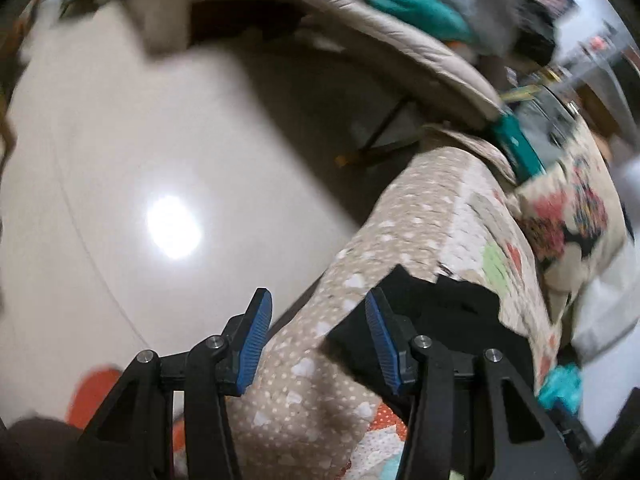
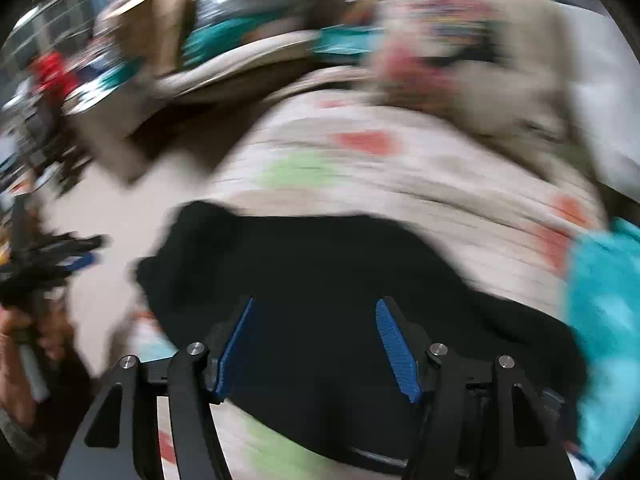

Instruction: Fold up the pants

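We want to bring both grippers down squarely onto an edge of the pants [image 2: 320, 280] before pinching, since our left gripper [image 1: 318, 340] and right gripper [image 2: 316, 340] both gape wide with nothing in them. The pants lie as a black, bunched heap on the patterned quilt [image 1: 432, 208], near its left edge.

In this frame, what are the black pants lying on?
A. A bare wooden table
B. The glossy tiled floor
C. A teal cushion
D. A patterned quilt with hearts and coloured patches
D: both wrist views show the black pants spread on the patterned quilt, with both grippers open and empty.
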`<state>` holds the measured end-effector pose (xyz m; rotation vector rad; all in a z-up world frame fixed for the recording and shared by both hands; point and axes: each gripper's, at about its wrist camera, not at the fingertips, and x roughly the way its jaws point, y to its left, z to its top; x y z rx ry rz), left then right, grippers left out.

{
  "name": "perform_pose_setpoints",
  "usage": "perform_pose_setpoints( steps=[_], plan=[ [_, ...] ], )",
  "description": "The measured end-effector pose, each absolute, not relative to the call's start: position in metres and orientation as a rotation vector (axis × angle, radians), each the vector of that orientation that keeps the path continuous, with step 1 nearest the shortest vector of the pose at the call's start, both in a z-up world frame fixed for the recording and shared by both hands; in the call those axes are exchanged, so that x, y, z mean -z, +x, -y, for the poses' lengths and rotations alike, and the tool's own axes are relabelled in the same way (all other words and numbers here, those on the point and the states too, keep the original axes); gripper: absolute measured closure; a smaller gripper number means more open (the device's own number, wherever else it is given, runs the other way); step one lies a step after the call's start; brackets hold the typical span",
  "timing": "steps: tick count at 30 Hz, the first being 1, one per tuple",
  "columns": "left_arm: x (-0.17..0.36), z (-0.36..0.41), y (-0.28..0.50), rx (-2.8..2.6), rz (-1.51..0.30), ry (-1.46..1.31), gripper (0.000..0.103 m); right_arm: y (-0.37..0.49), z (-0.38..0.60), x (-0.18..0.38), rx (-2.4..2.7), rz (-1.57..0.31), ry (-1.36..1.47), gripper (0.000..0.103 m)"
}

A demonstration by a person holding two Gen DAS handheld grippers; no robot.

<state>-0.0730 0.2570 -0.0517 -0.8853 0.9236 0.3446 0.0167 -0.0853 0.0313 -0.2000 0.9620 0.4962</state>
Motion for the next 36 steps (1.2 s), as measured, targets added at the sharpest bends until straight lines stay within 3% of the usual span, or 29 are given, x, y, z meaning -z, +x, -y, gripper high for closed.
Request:
perform_pose_setpoints(
  steps=[7,12,14,17,27,30,33,36],
  plan=[
    [0.049,-0.277,-0.087,-0.412,-0.83,-0.999,0.055,0.049,-0.079,0.002,-0.733,-0.982,-0.457,0.044],
    [0.042,-0.287,-0.089,-0.437,-0.773,-1.011,0.055,0.058,-0.137,0.049,-0.677,-1.038,-0.697,0.045],
    [0.043,-0.29,-0.088,-0.432,-0.766,-1.026,0.055,0.062,-0.143,0.07,-0.615,-1.051,-0.775,0.074],
    [0.046,-0.295,-0.088,-0.416,-0.762,-1.064,0.055,0.069,-0.132,0.055,-0.64,-1.054,-0.644,0.088],
    [0.052,-0.297,-0.087,-0.411,-0.775,-1.098,0.055,0.08,-0.159,0.059,-0.701,-1.119,-0.491,0.088],
    [0.052,-0.295,-0.087,-0.418,-0.776,-1.081,0.055,0.1,-0.15,0.062,-0.772,-1.222,-0.298,0.07],
    [0.051,-0.291,-0.086,-0.431,-0.779,-1.051,0.055,0.121,-0.134,0.055,-0.863,-1.304,-0.005,0.069],
    [0.051,-0.278,-0.078,-0.405,-0.814,-1.006,0.055,0.129,-0.129,0.04,-0.862,-1.271,0.033,0.069]
  ],
)
